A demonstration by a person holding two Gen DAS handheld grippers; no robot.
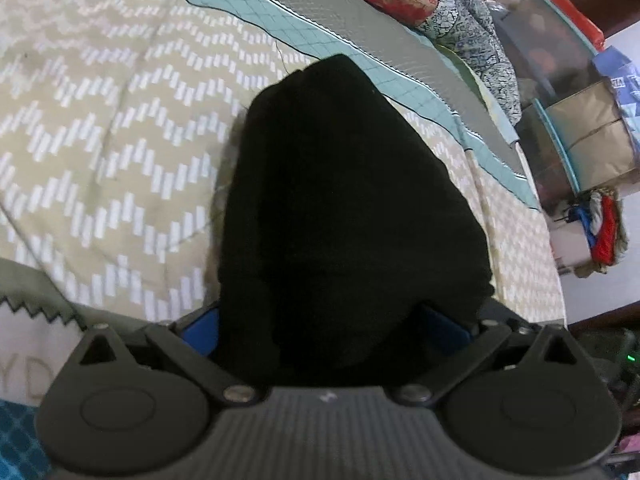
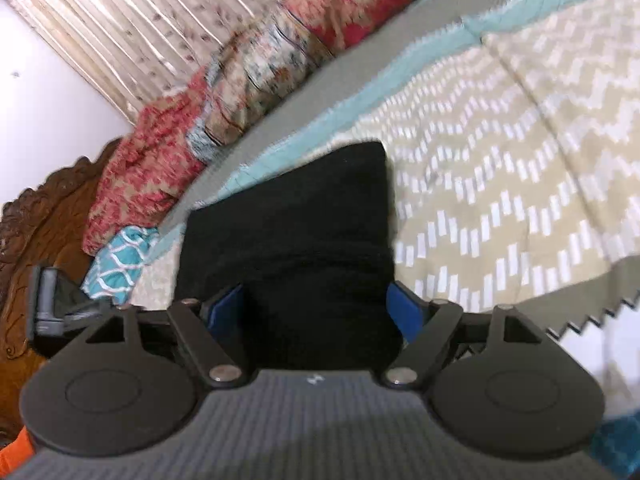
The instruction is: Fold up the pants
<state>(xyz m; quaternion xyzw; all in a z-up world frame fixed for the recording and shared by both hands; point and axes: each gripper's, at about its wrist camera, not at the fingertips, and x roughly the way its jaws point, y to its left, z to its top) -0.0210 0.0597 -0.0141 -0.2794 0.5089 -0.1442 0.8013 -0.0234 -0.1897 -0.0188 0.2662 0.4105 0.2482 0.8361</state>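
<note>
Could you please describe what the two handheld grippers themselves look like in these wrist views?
The left gripper and right gripper look alike: a grey ribbed body, two round black discs at the base, black linkage arms with silver pivot pins, and blue finger pads. No cables or sleeves show.

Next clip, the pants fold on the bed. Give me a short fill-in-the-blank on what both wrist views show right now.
1. The pants bunched between the left gripper fingers are ____ in colour.
2. The right gripper is shut on the ____.
3. The bedspread under the fabric bears a white ____ pattern on beige.
4. The finger pads showing beside the fabric are ____.

Missing words: black; pants; zigzag; blue
</note>
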